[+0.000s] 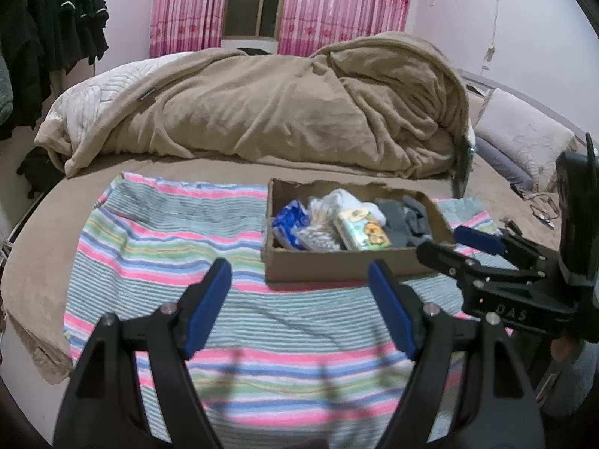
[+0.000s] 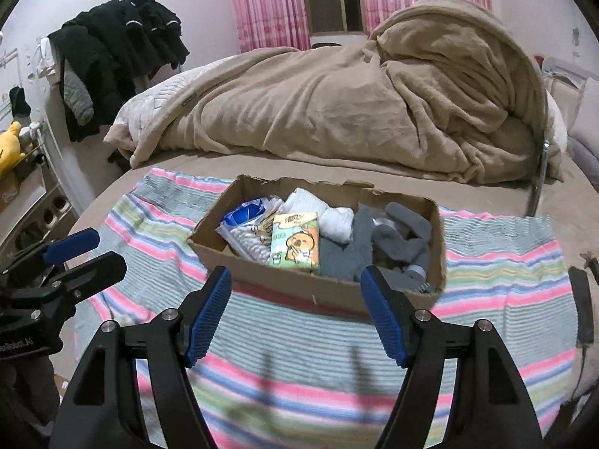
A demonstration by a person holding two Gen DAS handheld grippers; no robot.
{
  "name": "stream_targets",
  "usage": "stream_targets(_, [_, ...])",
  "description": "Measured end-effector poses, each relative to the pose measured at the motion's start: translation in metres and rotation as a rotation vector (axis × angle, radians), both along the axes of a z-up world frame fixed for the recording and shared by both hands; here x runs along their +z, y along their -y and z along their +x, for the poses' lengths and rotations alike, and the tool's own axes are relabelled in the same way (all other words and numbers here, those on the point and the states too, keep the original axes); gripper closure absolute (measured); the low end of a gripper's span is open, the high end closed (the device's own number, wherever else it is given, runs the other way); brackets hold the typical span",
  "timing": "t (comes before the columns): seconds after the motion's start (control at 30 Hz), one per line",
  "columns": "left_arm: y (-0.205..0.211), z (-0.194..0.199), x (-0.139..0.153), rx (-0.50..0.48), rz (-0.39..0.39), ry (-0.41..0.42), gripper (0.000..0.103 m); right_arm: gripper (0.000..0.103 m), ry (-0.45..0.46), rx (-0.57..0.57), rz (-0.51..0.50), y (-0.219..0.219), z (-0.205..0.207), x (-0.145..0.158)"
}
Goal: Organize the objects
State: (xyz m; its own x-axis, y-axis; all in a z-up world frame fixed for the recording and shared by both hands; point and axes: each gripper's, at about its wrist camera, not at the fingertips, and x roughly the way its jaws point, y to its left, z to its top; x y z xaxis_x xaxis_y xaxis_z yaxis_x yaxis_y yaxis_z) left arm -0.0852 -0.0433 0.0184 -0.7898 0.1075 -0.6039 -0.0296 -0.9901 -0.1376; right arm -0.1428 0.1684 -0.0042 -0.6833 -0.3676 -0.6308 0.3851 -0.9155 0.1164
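The cardboard box (image 2: pixel 318 284) sits on the striped towel (image 1: pixel 157 239) on the bed, bare towel on both sides. Left gripper (image 1: pixel 299 307) and right gripper (image 2: pixel 295 307) hover before it, jaws wide open and empty. Only the right view shows a yellow plush toy (image 2: pixel 9 146).

One cardboard box (image 2: pixel 284 284) sits on one striped cloth (image 2: pixel 505 262), toward the cloth's far edge. Box contents: one green tissue pack (image 2: pixel 295 241), one blue packet (image 2: pixel 243 214), one clear bag of cotton swabs (image 2: pixel 247 241), white socks (image 2: pixel 338 220) and grey socks (image 2: pixel 400 239), pair count unclear. Two grippers, both spread with nothing between: left gripper (image 1: pixel 299 295), right gripper (image 2: pixel 295 305).
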Motion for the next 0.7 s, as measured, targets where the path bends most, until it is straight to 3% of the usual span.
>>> stream_targets(0.13, [-0.009,0.013,0.002,-0.014,-0.007,0.001,0.025,0.028,0.001,-0.005,-0.007,-0.010,0.015,0.006])
stream_targets(0.23, [-0.017,0.024,0.005,-0.019,-0.011,-0.009,0.016,0.028,0.000,-0.011,-0.012,-0.018,0.029,0.009])
stream_targets(0.7, [-0.035,0.058,-0.003,-0.032,0.019,0.017,0.013,0.028,-0.005,-0.030,-0.004,-0.039,0.077,0.009])
